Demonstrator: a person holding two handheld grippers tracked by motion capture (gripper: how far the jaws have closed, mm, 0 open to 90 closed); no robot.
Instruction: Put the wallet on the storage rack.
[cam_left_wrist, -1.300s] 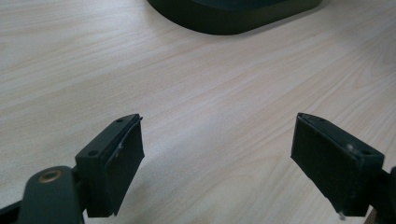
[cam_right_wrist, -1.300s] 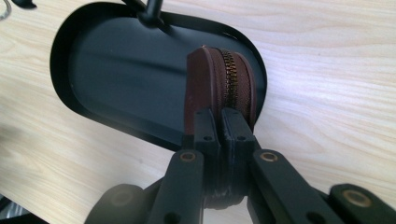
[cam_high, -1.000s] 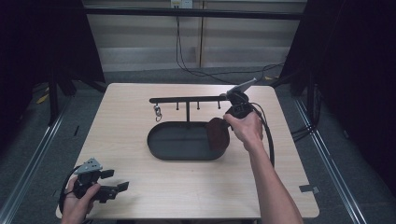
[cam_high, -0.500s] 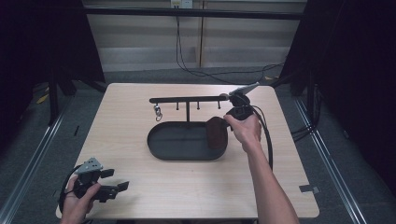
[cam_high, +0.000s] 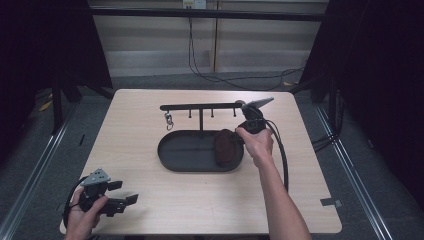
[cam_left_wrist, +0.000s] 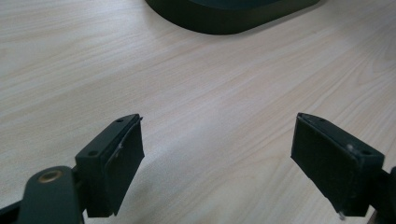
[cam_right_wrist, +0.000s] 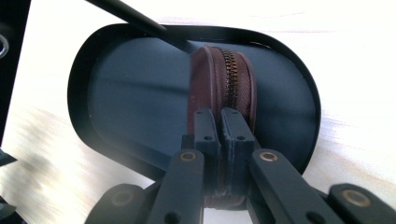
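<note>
A dark brown zipped pouch (cam_high: 226, 148) hangs over the right end of the black oval tray (cam_high: 172, 159), held edge-up. My right gripper (cam_high: 236, 139) is shut on the pouch's near edge. In the right gripper view the jaws (cam_right_wrist: 222, 119) pinch the pouch (cam_right_wrist: 224, 79) beside its zip, with the tray (cam_right_wrist: 79, 79) below. My left gripper (cam_high: 127, 201) rests near the table's front left corner. Its jaws (cam_left_wrist: 217, 149) stand wide open with nothing between them.
A black T-shaped stand (cam_high: 200, 107) with small hooks rises from the tray's far side; a metal key ring (cam_high: 168, 120) hangs at its left end. The stand's post (cam_right_wrist: 128, 15) crosses just above the pouch. The tray's edge (cam_left_wrist: 224, 21) lies ahead of the left gripper.
The right gripper has brought the pouch slightly down and left, closer over the tray. The left gripper has barely moved.
</note>
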